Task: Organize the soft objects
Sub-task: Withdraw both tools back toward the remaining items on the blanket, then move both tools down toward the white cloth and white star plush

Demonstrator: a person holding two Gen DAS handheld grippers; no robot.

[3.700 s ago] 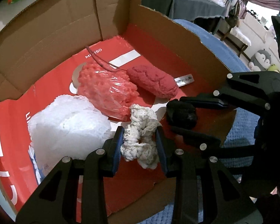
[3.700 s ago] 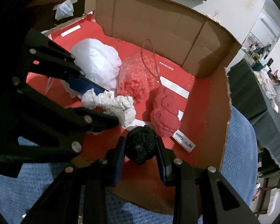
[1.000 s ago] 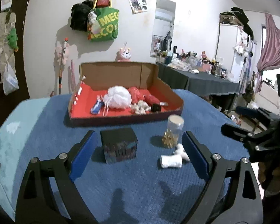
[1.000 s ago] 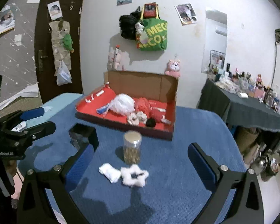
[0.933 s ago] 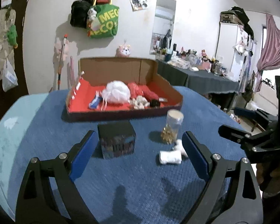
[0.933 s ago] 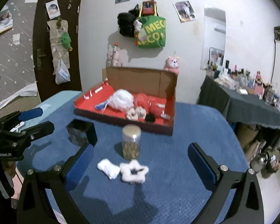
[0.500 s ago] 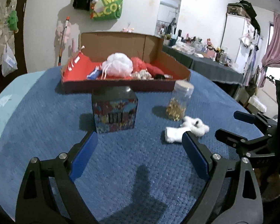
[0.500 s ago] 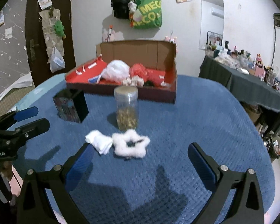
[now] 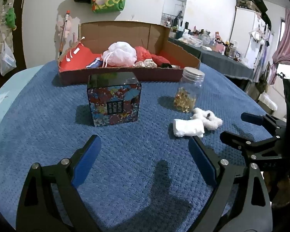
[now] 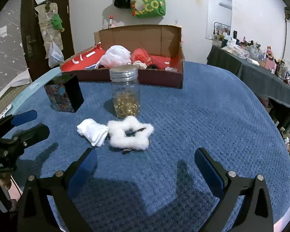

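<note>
Both spread wide, empty: left gripper (image 9: 144,149), right gripper (image 10: 145,159), above blue mat (image 10: 203,119) near folded white cloth (image 10: 92,131) touching fluffy white star scrunchie (image 10: 130,134).

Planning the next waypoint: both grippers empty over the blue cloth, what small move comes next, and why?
Probably ease the open right gripper forward over the white star scrunchie: it and the folded white cloth lie outside the cardboard box, and the scrunchie sits just ahead of its fingers.

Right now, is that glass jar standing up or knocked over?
Upright: the glass jar stands on its base, metal lid on top.
</note>
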